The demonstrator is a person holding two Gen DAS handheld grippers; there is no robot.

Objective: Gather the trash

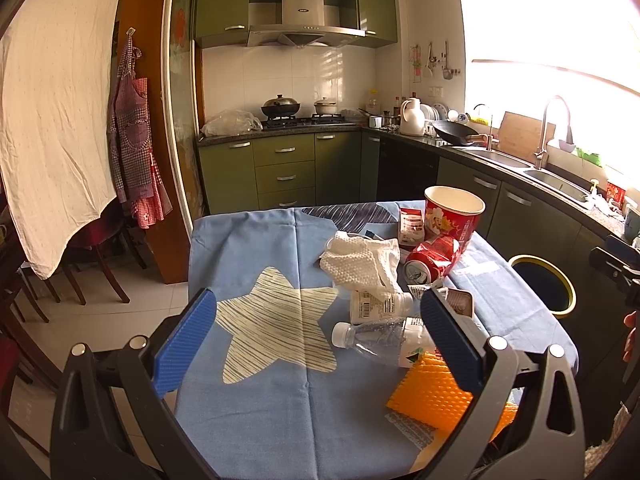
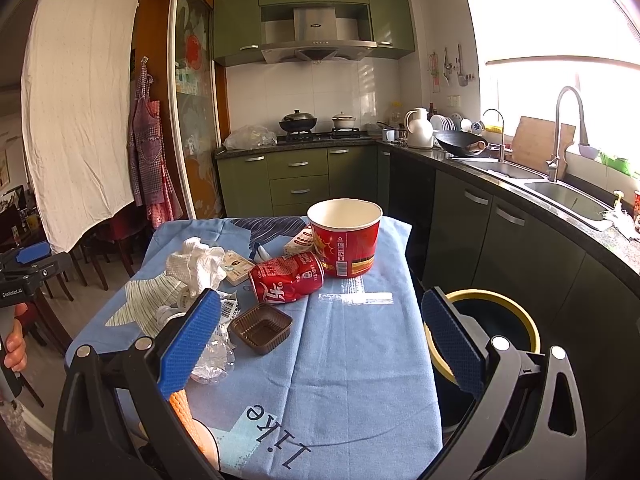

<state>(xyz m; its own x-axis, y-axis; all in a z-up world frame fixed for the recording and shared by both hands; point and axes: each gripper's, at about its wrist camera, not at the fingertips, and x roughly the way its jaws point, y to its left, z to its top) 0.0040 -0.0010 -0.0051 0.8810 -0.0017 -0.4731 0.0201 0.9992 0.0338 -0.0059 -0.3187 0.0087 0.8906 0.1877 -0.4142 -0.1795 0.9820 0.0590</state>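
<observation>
Trash lies on a table with a blue cloth (image 1: 260, 248). In the left wrist view: a red paper bucket (image 1: 454, 212), a crushed red can (image 1: 432, 258), a crumpled white paper towel (image 1: 360, 260), a small white bottle (image 1: 378, 306), a clear plastic bottle (image 1: 380, 338) and an orange bubble mailer (image 1: 436, 396). My left gripper (image 1: 320, 320) is open and empty above the cloth, near the bottles. In the right wrist view: the bucket (image 2: 346, 236), the can (image 2: 286, 280) and a brown plastic tray (image 2: 262, 328). My right gripper (image 2: 320, 320) is open and empty above the cloth.
A dark bin with a yellow rim (image 2: 500, 320) stands on the floor right of the table; it also shows in the left wrist view (image 1: 546, 284). Green kitchen cabinets (image 1: 280, 168) and a counter with a sink (image 2: 560, 196) run behind and to the right. Chairs (image 1: 92, 256) stand left.
</observation>
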